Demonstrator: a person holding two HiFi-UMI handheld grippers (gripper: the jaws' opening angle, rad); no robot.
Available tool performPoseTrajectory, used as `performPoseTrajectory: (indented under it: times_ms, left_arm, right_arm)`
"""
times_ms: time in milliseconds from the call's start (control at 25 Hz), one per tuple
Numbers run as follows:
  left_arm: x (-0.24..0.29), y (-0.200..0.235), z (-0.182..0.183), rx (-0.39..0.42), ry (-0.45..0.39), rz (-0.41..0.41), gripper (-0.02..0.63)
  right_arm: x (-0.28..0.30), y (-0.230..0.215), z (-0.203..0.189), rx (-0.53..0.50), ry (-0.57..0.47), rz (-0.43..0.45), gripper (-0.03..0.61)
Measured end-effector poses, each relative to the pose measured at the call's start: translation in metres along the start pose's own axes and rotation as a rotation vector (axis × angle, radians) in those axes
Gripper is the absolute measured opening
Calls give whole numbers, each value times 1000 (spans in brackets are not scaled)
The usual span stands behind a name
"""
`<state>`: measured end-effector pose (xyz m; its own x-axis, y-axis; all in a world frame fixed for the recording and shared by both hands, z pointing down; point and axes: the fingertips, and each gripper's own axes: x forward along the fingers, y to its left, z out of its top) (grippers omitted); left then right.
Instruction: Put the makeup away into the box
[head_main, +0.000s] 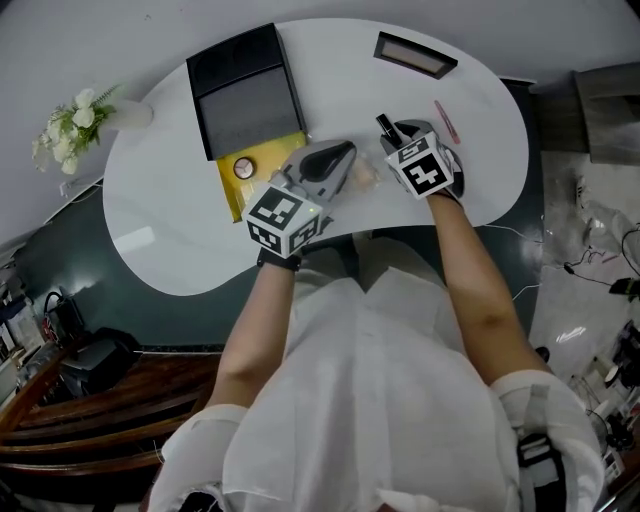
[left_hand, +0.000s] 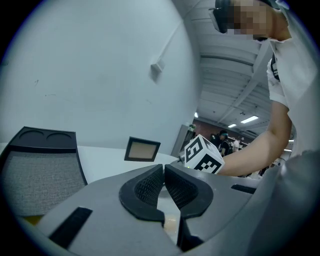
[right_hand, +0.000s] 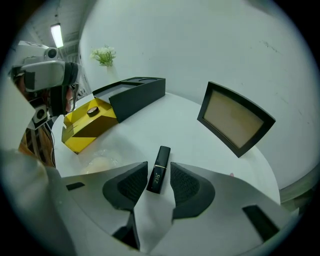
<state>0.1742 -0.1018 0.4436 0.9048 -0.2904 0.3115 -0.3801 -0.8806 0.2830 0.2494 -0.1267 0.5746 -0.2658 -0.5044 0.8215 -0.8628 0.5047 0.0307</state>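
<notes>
Right gripper view looks down on your right hand-held gripper (right_hand: 158, 175), spread open over the white worktop (head_main: 180, 240). A black lipstick tube (right_hand: 161, 157) lies flat between its pads, and neither pad presses on it. The tube points away toward the far side. Far and to the right of it, a black-framed powder palette (right_hand: 235, 120) lies on the worktop, well apart from the tube.

Your left hand-held gripper (left_hand: 163, 167) has its pads pressed together at the tips, with nothing pinched between them. It hangs left of the lipstick, near a clear wrapper (right_hand: 97, 162) with something pale inside.

The black box (head_main: 245, 95) sits open at the far left of the worktop. A yellow box (head_main: 262, 165) lies against its near edge, and a small round compact (head_main: 244, 168) rests on top of that. A slim pink stick (head_main: 446, 120) lies just right of your right hand-held gripper.
</notes>
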Motion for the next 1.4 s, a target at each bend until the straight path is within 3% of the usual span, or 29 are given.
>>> performPoseTrajectory:
  times_ms: [280,880,1400]
  left_arm:
    - [-3,10,0,-12,-1,16,25]
    - [-15,18,0,-28,-16,49,25]
    - [-63,26,-9,-59,-63,141,25]
  right_arm:
    - [11,-3,-5,-25,41,-1,94]
    - [8,-2,-2,-33,69,1,91]
    - [-26,22,49,-114,-29,17,89]
